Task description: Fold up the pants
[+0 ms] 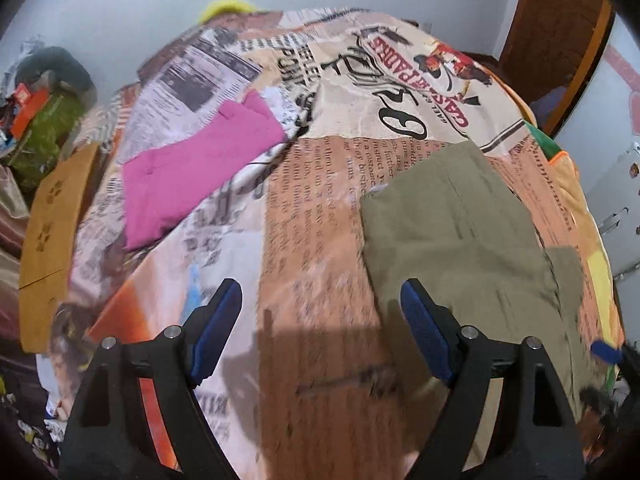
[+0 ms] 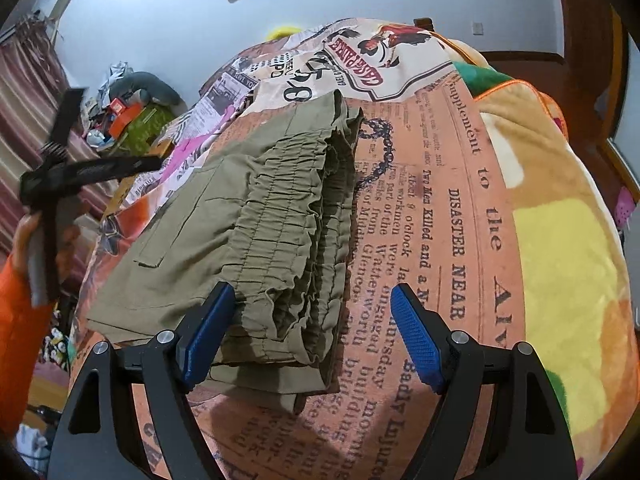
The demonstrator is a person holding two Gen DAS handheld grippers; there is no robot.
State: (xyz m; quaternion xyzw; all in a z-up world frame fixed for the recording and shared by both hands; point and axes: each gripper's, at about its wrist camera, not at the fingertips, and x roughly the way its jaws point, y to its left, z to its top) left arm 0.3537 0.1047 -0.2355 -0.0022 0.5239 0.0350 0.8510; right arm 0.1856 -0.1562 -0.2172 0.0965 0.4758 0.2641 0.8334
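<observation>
Pants [image 2: 256, 216], olive, lay folded into a thick stack on the bed [image 2: 440, 208], gathered waistband on top and facing the right tongs. Looked well along as folds go: several layers stacked, edges roughly square, only a lower hem poking out at the near end. Left tongs [image 1: 320, 332] hung above the printed bedspread just beside the stack's edge, wide apart and empty, nothing between the blue pads. Right tongs [image 2: 308, 332] hovered at the near corner of the stack, also spread wide, gripping nothing, left pad just over the ruffled band. Pink garment [image 1: 192, 176] sat apart, further up the bed. Probably left to do: tidy that stray hem, or perhaps nothing more at all.
</observation>
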